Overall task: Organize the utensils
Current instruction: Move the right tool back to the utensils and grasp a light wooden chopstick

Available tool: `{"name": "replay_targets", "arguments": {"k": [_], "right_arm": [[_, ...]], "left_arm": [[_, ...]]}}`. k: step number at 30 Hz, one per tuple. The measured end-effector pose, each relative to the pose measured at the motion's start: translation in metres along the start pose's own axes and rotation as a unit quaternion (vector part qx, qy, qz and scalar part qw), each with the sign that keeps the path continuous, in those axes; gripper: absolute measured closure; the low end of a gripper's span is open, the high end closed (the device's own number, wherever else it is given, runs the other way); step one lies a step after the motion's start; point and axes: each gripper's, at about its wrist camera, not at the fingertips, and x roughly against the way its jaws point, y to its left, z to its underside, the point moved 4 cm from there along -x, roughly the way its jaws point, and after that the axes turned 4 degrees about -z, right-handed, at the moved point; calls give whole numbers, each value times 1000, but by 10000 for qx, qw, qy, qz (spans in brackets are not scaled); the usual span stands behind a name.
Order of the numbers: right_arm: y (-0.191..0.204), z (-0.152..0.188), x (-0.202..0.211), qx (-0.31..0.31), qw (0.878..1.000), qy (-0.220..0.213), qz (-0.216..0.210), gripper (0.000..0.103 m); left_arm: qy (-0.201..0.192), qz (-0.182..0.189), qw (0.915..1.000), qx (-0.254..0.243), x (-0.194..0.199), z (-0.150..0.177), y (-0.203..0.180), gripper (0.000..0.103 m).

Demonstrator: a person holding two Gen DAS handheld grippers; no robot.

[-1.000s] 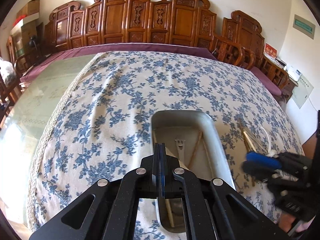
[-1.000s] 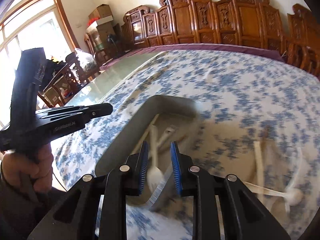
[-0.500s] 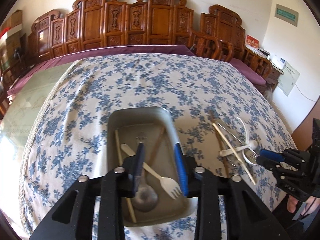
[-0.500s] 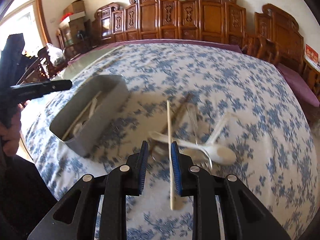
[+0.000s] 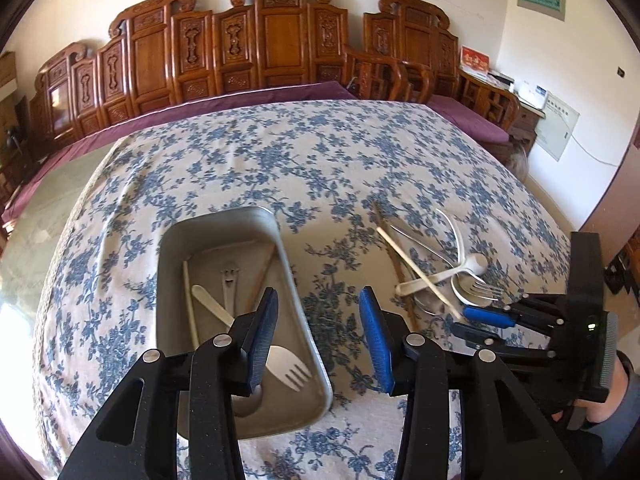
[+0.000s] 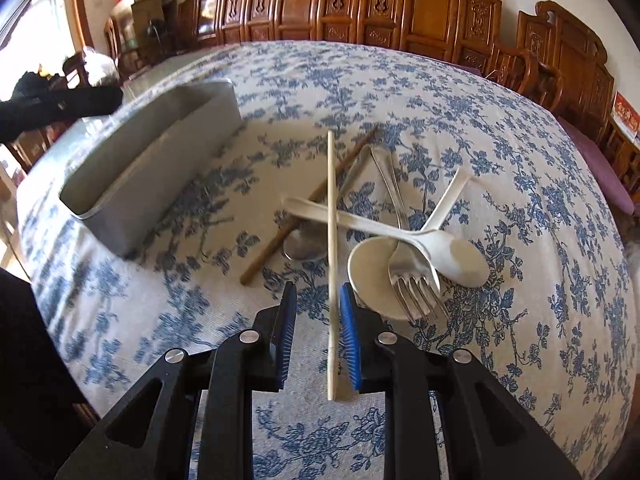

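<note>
A grey metal tray (image 5: 224, 220) (image 6: 136, 200) on the floral tablecloth holds a white plastic fork (image 5: 286, 368), a metal spoon, and chopsticks. My left gripper (image 5: 318, 336) is open and empty, above the tray's right wall. To the right lies a pile: a pale chopstick (image 6: 331, 240) (image 5: 416, 270), a brown chopstick (image 6: 312, 200), white spoons (image 6: 452, 250), a metal fork (image 6: 412, 280) and a metal spoon (image 6: 304, 240). My right gripper (image 6: 318, 320) (image 5: 480, 320) is open, low over the cloth, its fingers either side of the pale chopstick's near end.
The floral cloth (image 5: 304, 160) covers a glass-topped table, with bare glass at the left (image 5: 36, 216). Carved wooden chairs (image 5: 280, 44) line the wall behind. The table's near edge lies just below both grippers.
My left gripper opened and released the white fork into the tray, then drew back to the right. My right gripper swung from the tray to the pile and straddles the pale chopstick.
</note>
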Motion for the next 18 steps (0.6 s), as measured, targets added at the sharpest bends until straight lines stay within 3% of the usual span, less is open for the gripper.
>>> {"name": "replay_targets", "arguments": {"k": [5, 18], "right_arm": [[-4, 1, -3, -56, 10000, 56, -14, 97], [-26, -12, 47, -452, 9954, -753, -382, 97]], "left_arm": [[24, 36, 10000, -84, -1, 2, -9, 63], [2, -64, 9998, -193, -2, 7, -29, 62]]}}
